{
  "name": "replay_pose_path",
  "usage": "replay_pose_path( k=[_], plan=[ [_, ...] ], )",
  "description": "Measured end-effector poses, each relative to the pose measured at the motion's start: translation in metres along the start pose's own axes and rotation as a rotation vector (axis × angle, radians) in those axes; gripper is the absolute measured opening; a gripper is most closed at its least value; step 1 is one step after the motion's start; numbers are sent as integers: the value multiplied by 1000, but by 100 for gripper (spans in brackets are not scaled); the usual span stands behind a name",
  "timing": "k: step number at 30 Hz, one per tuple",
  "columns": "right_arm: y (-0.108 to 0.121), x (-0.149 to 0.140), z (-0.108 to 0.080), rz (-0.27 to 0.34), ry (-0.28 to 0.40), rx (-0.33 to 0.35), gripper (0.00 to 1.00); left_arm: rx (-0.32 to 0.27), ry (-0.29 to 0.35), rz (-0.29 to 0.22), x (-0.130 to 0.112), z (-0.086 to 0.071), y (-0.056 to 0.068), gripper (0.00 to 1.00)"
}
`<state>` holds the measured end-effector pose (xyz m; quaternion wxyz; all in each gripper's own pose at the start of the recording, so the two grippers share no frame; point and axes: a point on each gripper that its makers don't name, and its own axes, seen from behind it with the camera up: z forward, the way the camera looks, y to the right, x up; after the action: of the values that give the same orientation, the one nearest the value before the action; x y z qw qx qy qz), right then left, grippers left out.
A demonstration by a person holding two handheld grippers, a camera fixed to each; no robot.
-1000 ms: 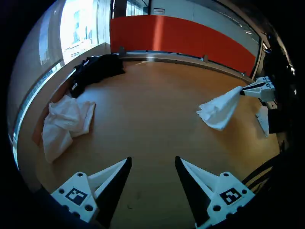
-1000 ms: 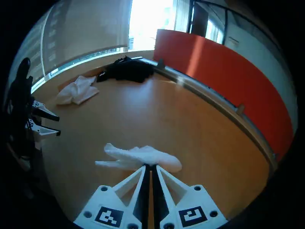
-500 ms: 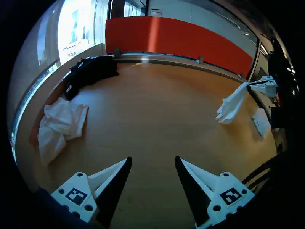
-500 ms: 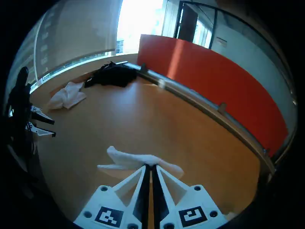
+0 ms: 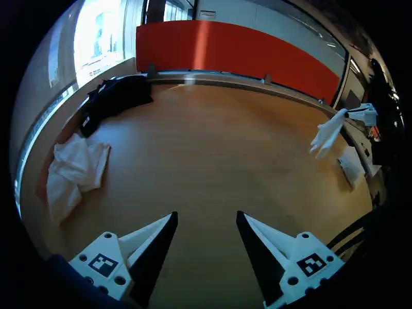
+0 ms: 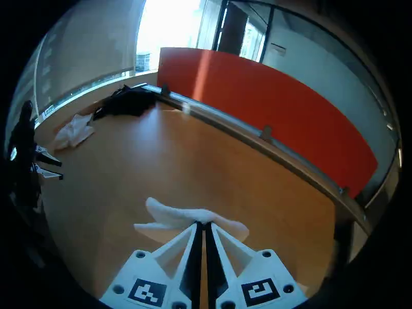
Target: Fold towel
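A small white towel (image 6: 180,217) hangs bunched from my right gripper (image 6: 202,226), whose fingers are shut on its edge above the wooden table (image 6: 170,165). In the left gripper view the same towel (image 5: 328,135) dangles at the far right from the right gripper (image 5: 355,112). My left gripper (image 5: 206,219) is open over the near part of the table (image 5: 216,149), with nothing between its fingers. In the right gripper view the left gripper (image 6: 47,166) sits at the far left edge.
A crumpled white cloth (image 5: 72,172) lies at the table's left side, with a black garment (image 5: 113,98) beyond it. Another white piece (image 5: 351,166) lies at the right edge. An orange partition (image 5: 237,51) lines the far side, with windows to the left.
My right gripper has carried the towel up and away to the right, so it looks smaller and hangs free. My left gripper view has shifted slightly right; its fingers stay open.
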<state>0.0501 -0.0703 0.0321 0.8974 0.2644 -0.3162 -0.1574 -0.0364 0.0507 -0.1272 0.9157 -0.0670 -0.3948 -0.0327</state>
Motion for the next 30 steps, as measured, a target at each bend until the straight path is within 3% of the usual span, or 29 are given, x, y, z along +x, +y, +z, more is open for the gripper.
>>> replay_pose_path(
  k=[16,30],
  plan=[
    [114,-43,-35,10,-65,-110,4,12,-9,3,4,3,14,84],
    [191,-78,-63,26,-122,-189,4,18,-12,19,8,3,30,84]
  ],
)
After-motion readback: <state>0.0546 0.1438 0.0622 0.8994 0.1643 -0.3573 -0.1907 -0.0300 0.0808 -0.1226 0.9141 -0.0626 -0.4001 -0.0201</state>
